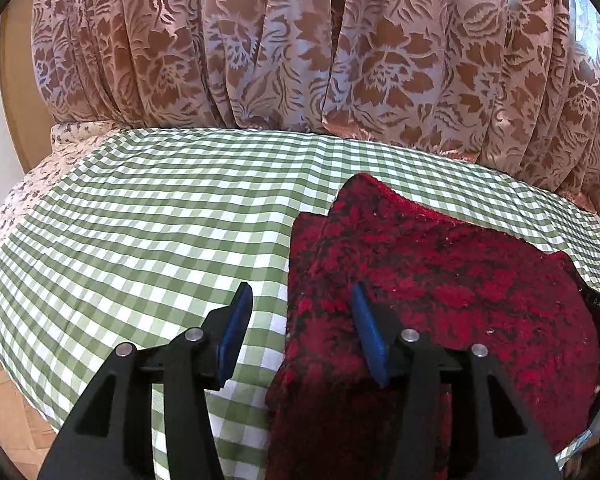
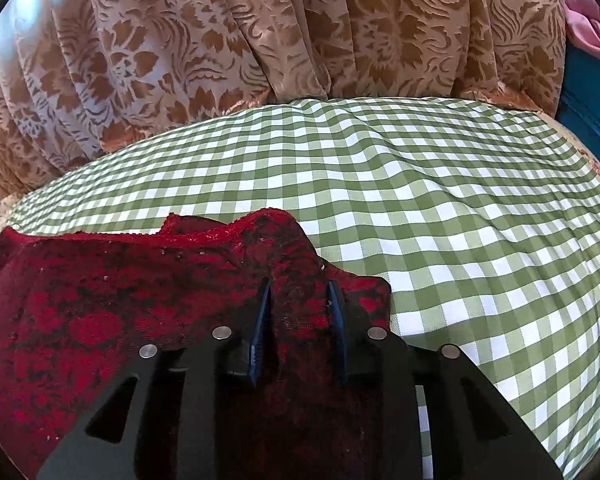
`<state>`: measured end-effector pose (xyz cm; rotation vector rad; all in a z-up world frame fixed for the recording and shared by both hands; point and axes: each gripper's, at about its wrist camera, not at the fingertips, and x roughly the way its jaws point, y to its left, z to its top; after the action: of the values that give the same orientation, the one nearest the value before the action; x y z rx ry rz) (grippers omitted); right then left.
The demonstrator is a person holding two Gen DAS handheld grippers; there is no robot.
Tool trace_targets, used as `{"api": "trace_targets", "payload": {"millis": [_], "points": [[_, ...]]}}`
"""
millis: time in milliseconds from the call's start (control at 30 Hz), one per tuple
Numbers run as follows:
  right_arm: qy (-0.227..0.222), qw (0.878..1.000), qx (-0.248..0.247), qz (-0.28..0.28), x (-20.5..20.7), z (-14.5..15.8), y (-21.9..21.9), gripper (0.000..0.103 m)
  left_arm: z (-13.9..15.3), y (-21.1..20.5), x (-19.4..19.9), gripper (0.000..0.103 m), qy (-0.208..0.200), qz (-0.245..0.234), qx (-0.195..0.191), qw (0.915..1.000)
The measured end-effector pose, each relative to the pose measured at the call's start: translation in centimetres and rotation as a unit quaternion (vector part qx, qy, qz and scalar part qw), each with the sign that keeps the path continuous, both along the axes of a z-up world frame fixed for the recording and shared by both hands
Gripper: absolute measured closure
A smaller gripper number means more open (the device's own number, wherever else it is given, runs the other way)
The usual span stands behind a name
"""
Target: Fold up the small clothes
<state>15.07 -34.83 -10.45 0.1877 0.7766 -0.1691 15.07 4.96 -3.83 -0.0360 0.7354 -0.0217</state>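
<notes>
Red garment [image 1: 440, 280] is straddled by the half-open left hand-held gripper [image 1: 300, 300] at 6 o'clock; a fold is pinched by the right hand-held gripper [image 2: 300, 288].

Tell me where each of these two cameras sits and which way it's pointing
Left wrist: on the left gripper, looking forward and down over the red garment's left edge; its jaws stand apart.
Right wrist: on the right gripper, over the garment's right end, a fold of cloth between its fingers.
Both share the garment, the green checked cloth and the floral curtain.
</notes>
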Motion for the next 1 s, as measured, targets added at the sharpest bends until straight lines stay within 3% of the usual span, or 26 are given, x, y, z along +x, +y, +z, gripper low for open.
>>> {"api": "trace_targets", "payload": {"millis": [367,500,667,867,1000], "points": [[-0.008,1.000,0.024,0.000,-0.3,-0.1,-0.4,0.074,1.2,-0.6,-1.0,0.049,-0.019,-0.008,0.014,0.9997],[-0.009,1.000,0.026,0.001,-0.3,-0.1,-0.4,0.074,1.3,-0.7,-0.6,0.039,-0.018,-0.010,0.011,0.9997],[-0.010,1.000,0.029,0.000,-0.3,-0.1,-0.5,0.074,0.9,-0.6,1.2,0.040,0.006,-0.024,-0.001,0.9997],[-0.010,1.000,0.030,0.000,-0.2,-0.1,-0.5,0.074,0.0,1.0,6.2,0.044,0.062,-0.027,-0.071,0.9952],[-0.010,0.999,0.034,0.001,-0.2,-0.2,-0.7,0.074,-0.5,1.3,8.3,0.046,0.075,-0.037,-0.108,0.9906]]}}
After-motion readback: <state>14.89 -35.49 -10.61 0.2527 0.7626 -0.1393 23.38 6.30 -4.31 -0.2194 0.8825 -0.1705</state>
